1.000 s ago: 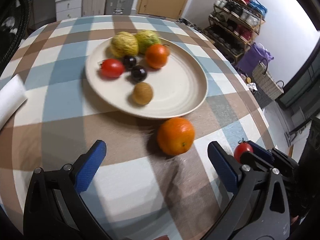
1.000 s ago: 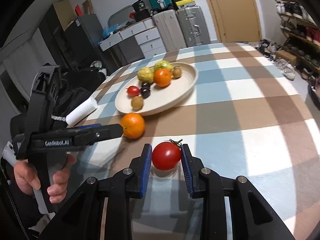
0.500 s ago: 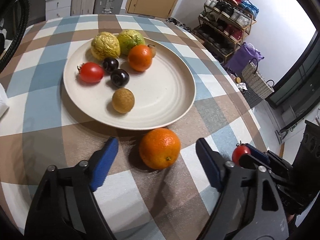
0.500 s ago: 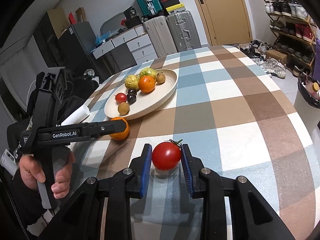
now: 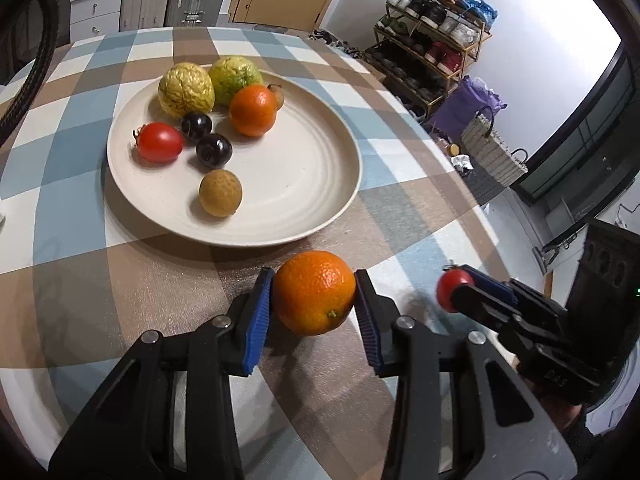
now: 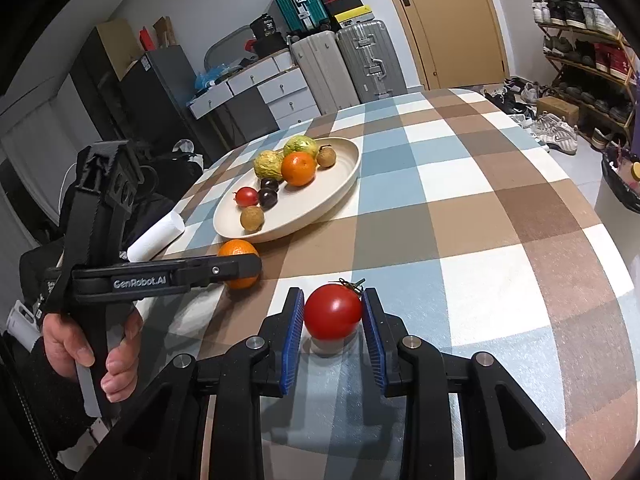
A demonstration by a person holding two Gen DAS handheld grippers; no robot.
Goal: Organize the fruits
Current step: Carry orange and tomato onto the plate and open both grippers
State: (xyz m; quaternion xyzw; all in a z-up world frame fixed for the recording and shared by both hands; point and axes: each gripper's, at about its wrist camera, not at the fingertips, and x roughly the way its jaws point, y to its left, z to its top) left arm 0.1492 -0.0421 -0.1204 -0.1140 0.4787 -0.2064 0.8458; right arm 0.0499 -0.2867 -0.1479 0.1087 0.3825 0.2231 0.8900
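Observation:
A loose orange (image 5: 314, 292) rests on the checked tablecloth just in front of the cream plate (image 5: 304, 184). My left gripper (image 5: 314, 280) is closing around it, and both blue pads touch its sides. To the right, my right gripper (image 6: 333, 293) is shut on a red tomato (image 6: 333, 312), low over the cloth. The plate holds two bumpy yellow-green fruits, an orange (image 5: 253, 110), a tomato (image 5: 160, 142), two dark plums and two small brown fruits. The right wrist view shows the left gripper from the side, partly hiding the loose orange (image 6: 236, 249).
A white paper roll (image 6: 158, 236) lies at the table's left edge, beside the plate. A hand (image 6: 80, 344) grips the left tool's handle. Suitcases, drawers and a shoe rack (image 5: 436, 32) stand beyond the round table. The table's edge curves close on the right.
The left gripper's jaws have gone from wide apart to touching the loose orange, and it has tipped a little towards the orange. The right gripper still holds the tomato.

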